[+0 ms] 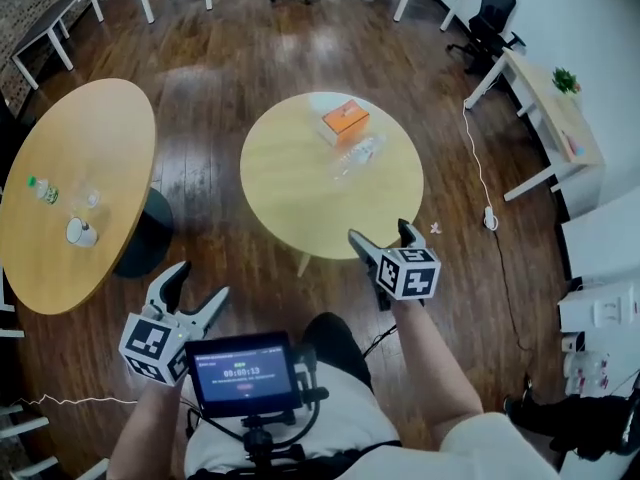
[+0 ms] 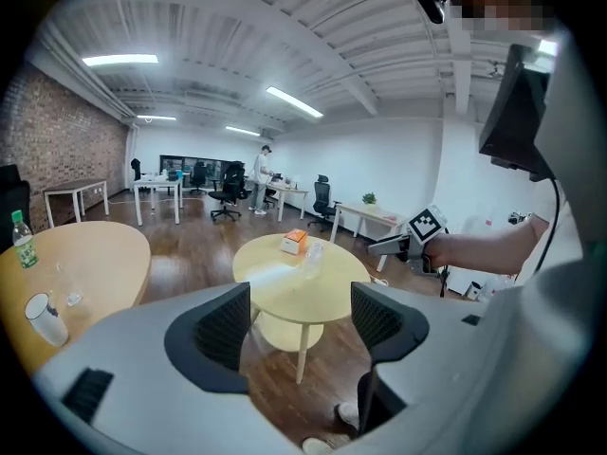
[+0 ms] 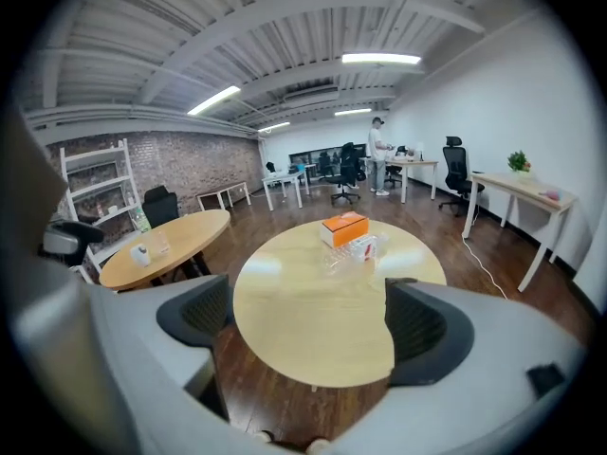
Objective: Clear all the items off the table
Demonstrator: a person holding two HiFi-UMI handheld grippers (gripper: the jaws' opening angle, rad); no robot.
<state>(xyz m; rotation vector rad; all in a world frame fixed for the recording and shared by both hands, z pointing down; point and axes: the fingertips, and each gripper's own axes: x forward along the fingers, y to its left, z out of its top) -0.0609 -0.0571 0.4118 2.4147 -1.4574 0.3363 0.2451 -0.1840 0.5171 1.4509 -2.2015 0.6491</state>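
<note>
both jaws open, empty. on the far half of the tabletop (image 1: 290,193) the bottle (image 1: 357,156) lies slanted, just beside the orange box (image 1: 345,120), ahead of the right gripper (image 1: 382,233); the left gripper (image 1: 200,281) is farther.

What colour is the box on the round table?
The box is orange with white sides, clearest in the right gripper view.

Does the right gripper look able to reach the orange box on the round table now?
Probably, with a forward reach: the right gripper is open and empty, but the clear bottle lies just in front of the orange box.
</note>
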